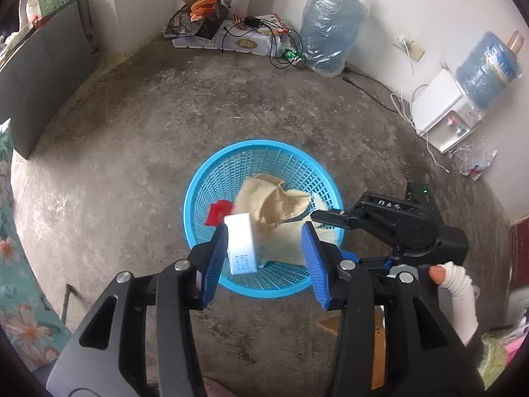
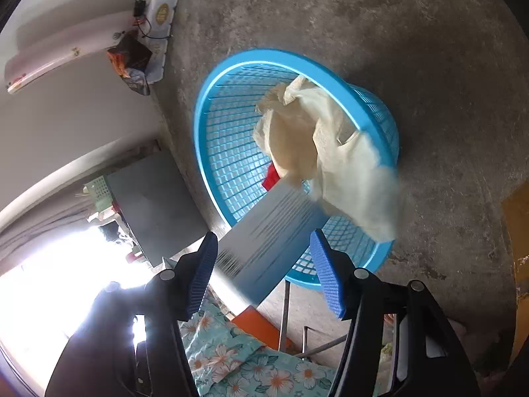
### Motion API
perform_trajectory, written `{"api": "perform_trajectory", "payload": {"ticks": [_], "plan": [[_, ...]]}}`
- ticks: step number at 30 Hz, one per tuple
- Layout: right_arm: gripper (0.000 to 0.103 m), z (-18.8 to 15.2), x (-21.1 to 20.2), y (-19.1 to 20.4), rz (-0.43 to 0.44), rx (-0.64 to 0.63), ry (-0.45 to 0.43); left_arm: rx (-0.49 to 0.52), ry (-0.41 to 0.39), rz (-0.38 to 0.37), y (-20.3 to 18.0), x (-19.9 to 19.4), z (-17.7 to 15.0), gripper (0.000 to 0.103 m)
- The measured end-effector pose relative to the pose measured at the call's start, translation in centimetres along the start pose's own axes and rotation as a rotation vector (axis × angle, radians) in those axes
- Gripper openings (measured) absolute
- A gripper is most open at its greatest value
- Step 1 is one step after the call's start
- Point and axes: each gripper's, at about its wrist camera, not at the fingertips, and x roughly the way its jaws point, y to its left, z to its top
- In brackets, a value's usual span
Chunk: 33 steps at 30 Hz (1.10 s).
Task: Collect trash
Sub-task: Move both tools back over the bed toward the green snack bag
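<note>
Both jaws open; I see white box [image 1: 240, 243] tilted, long axis pointing down into blue basket [image 1: 198, 182] on concrete floor [image 1: 132, 125].

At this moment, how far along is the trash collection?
Done: a red wrapper lies in the blue basket. In hand: nothing gripped; both jaws are open, and a white box and crumpled paper are dropping in. Left: clear plastic litter by the water dispenser.

Water jug [image 1: 332, 29] by wall; dispenser [image 1: 443, 112] right.
</note>
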Motion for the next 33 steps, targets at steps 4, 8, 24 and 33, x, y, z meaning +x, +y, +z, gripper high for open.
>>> {"api": "perform_trajectory", "payload": {"ticks": [4,8,24,33], "plan": [[0.057,-0.6,-0.7,-0.6,0.006,0.007,0.001,0.016,-0.015,-0.022,-0.4,-1.2,0.0,0.047],[0.057,-2.2,-2.1,0.1,0.074,-0.030,-0.011,0.011,-0.046,-0.040,-0.5,-4.5,0.0,0.048],[0.065,-24.4,-14.1,16.0,0.015,-0.898,-0.222,-0.151,-0.399,-0.079,4.5,-31.1,-10.9,0.065],[0.094,-41.4,-17.0,18.8,-0.031,-1.360,-0.446,-0.157,-0.546,0.021,9.2,-41.3,-23.1,0.074]]}}
